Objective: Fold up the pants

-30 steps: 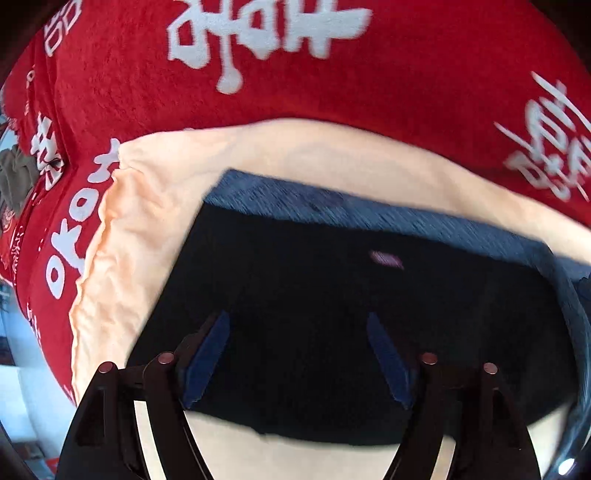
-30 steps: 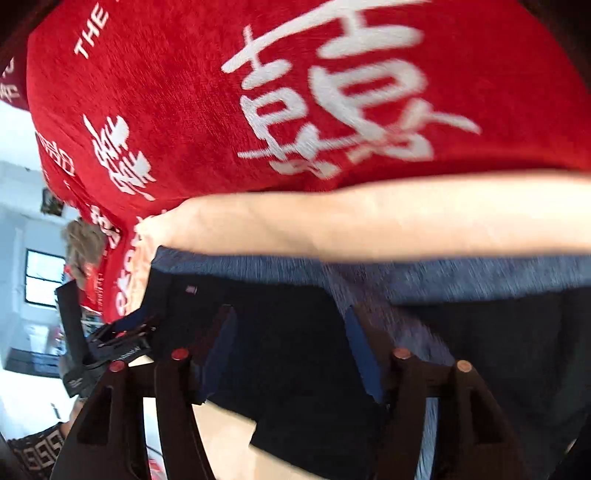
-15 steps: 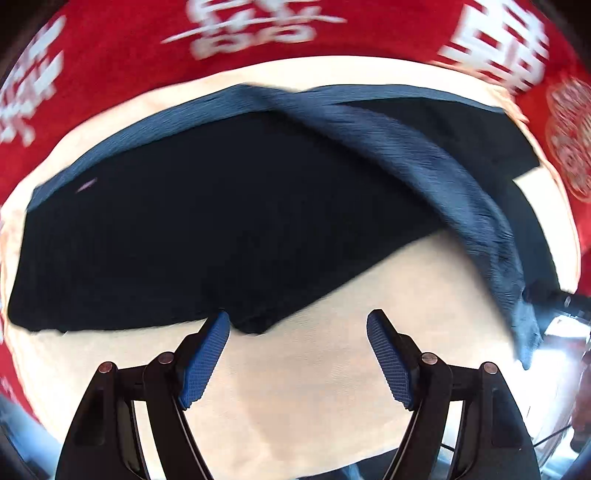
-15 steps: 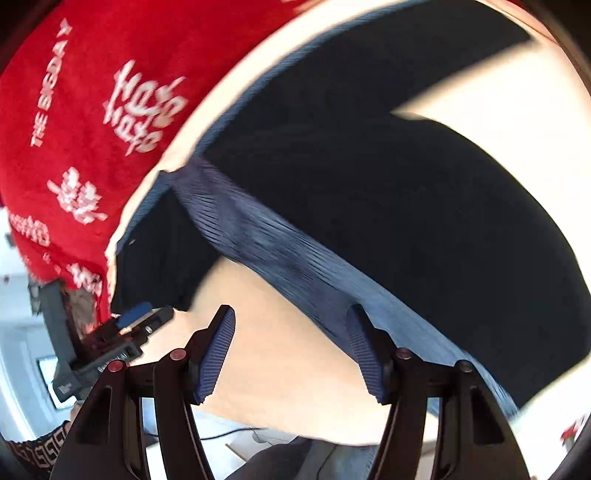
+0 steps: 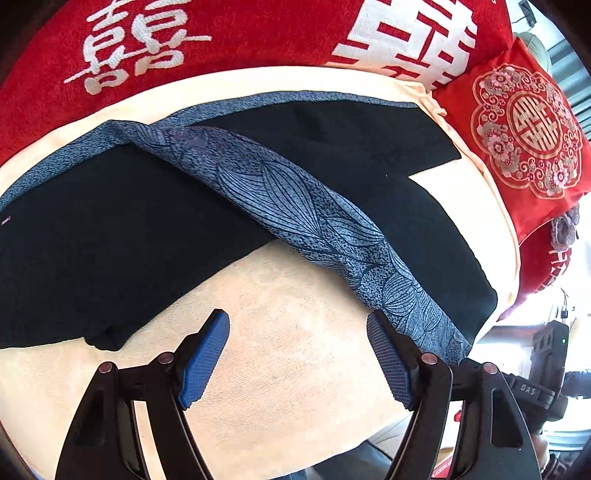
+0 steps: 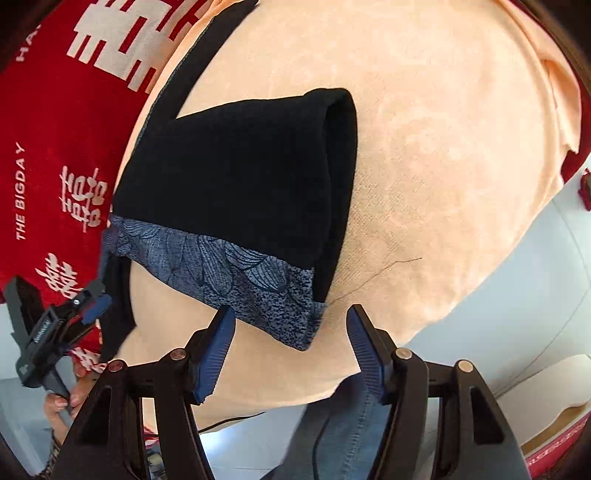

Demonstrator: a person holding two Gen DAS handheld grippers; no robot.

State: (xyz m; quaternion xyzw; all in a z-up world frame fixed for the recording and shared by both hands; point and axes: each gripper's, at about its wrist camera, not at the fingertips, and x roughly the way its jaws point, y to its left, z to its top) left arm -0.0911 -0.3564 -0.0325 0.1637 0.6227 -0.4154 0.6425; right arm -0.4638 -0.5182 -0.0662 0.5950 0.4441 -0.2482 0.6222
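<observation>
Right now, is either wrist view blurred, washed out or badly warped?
Left wrist: sharp, the pants' leaf-print band crisp; window area at lower right blown out; strong fisheye bending. Right wrist: sharp too, the peach cloth brightly lit, the black fabric showing almost no detail.

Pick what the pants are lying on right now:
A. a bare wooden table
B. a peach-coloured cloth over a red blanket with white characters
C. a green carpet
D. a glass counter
B: the black pants with the patterned blue band rest on a peach cloth, with the red blanket beyond it.
</observation>
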